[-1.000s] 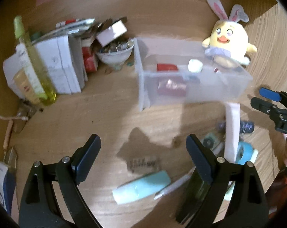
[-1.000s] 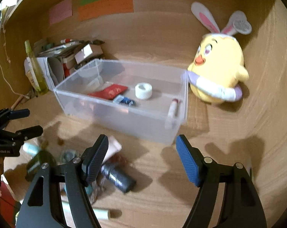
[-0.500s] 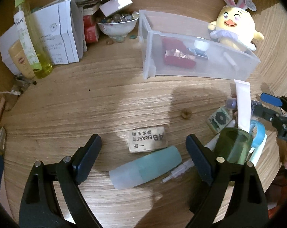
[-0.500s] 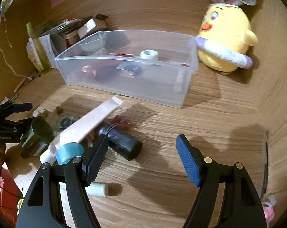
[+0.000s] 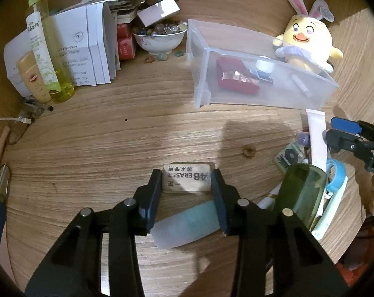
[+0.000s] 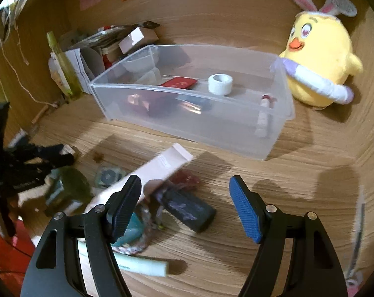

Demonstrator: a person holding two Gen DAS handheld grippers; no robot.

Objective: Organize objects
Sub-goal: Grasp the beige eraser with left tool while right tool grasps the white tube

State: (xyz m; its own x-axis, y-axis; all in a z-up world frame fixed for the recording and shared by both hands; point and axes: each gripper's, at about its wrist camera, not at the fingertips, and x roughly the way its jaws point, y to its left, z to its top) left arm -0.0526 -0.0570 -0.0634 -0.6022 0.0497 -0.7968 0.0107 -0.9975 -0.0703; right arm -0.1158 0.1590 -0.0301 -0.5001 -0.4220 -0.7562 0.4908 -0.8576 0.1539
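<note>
My left gripper (image 5: 186, 182) is shut on a beige 4B eraser (image 5: 186, 178) on the wooden desk, fingers pressed against both its ends. A pale teal tube (image 5: 187, 224) lies just below it. My right gripper (image 6: 184, 199) is open above a dark cylinder (image 6: 187, 209) and a white tube (image 6: 147, 173); it also shows in the left wrist view (image 5: 352, 138). The clear plastic bin (image 6: 194, 128) holds a red case (image 6: 179, 83), a white tape roll (image 6: 220, 84) and a small tube (image 6: 262, 121); it also shows in the left wrist view (image 5: 263, 99).
A yellow chick plush (image 6: 318, 71) stands right of the bin. A green jar (image 5: 302, 193), blue tape holder (image 5: 336, 175) and small items lie in a pile at the right. Bottles (image 5: 47, 54), papers (image 5: 88, 49) and a bowl of marbles (image 5: 159, 39) stand at the back left.
My left gripper has dropped to the desk and shut on the eraser. My right gripper has moved a little lower over the pile and stays open.
</note>
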